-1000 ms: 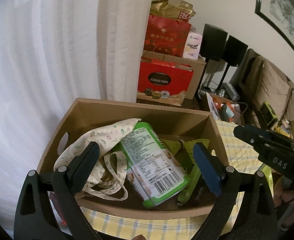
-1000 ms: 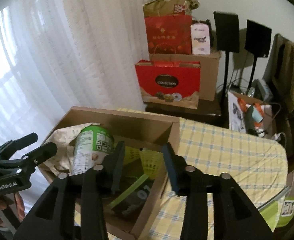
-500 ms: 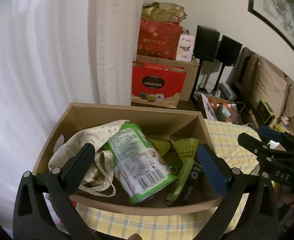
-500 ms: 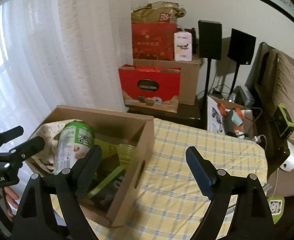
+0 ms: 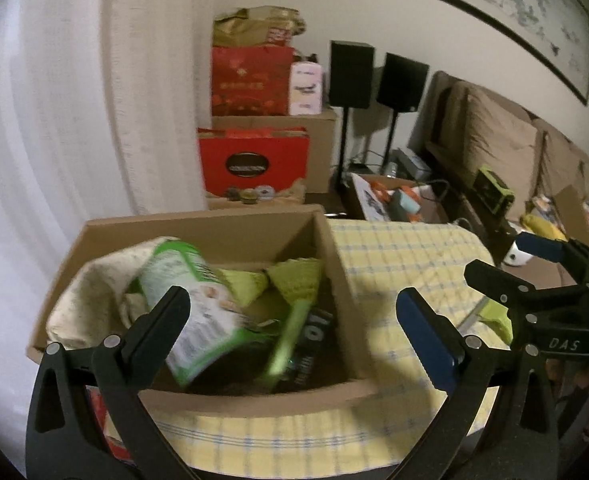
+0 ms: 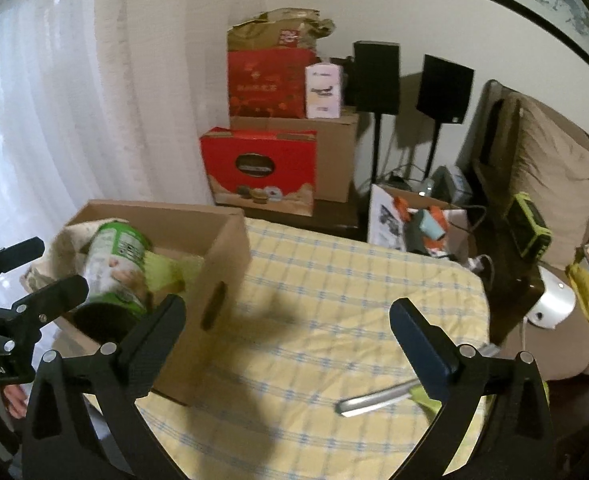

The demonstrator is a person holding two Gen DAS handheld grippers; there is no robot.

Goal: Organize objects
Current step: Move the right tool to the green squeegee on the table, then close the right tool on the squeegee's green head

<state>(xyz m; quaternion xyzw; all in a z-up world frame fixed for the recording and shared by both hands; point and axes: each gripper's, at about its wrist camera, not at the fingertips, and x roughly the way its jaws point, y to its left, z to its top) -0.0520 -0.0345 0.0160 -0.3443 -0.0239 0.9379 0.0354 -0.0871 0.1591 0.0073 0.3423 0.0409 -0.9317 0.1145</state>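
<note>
Checked tablecloth [image 6: 334,280], cardboard box [image 5: 334,280] — cylindrical tin [image 5: 182,300]

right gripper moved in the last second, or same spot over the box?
Yes. The right gripper has swung right, off the cardboard box, and now sits over the checked tablecloth, jaws open wider.

Showing matte black plastic frames on both tools, triangular cut-outs in each arm. Left hand-held gripper [image 5: 294,322]: one black finger, one blue-padded finger [image 5: 426,336], silver screws glinting at the pivots. Right hand-held gripper [image 6: 288,330]: textured black finger [image 6: 156,338], dark blue pad opposite, same silver screws. Bearing white lettering, "DAS" on the right tool's side, a partly cut-off word on the left tool's. Peeking bare skin at the lower left edge of the right wrist view.
</note>
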